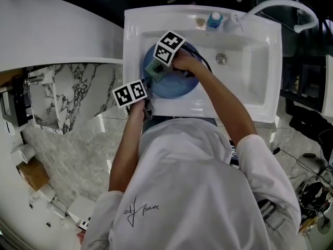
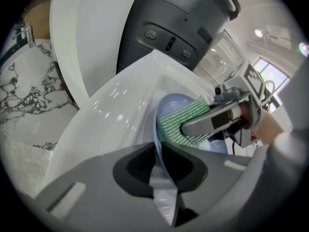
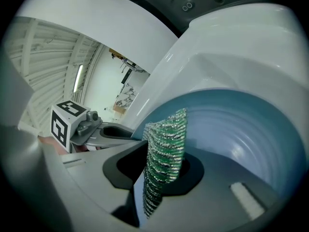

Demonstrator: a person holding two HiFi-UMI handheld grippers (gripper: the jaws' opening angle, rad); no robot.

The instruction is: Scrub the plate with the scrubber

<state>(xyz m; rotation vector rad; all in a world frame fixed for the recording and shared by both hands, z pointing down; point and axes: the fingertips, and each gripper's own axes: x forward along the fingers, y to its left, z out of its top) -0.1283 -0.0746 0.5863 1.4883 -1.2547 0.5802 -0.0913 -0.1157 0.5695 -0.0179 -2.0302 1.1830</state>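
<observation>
Scrub step under way in sink point(image 1: 250, 72) | L gripper point(image 2: 162, 177) clamps blue plate point(image 3: 241, 124) rim | R gripper point(image 3: 161, 178) pinches green scrubber point(image 3: 166, 139), plate face just ahead | next, prob.: press pad on, rub w/ firm strokes.

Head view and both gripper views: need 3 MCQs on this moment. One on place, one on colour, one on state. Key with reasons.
1. Where is the plate?
A. on the marble counter
B. in the sink
C. on the floor

2. What colour is the scrubber?
A. green
B. yellow
C. red

3. What is the left gripper doing?
A. open and empty
B. shut on the plate's rim
C. holding the scrubber

Answers:
1 B: the head view shows the blue plate inside the white basin.
2 A: the right gripper view shows a green, glittery pad pinched in the right gripper.
3 B: the left gripper view shows the plate's rim clamped between its jaws.
</observation>
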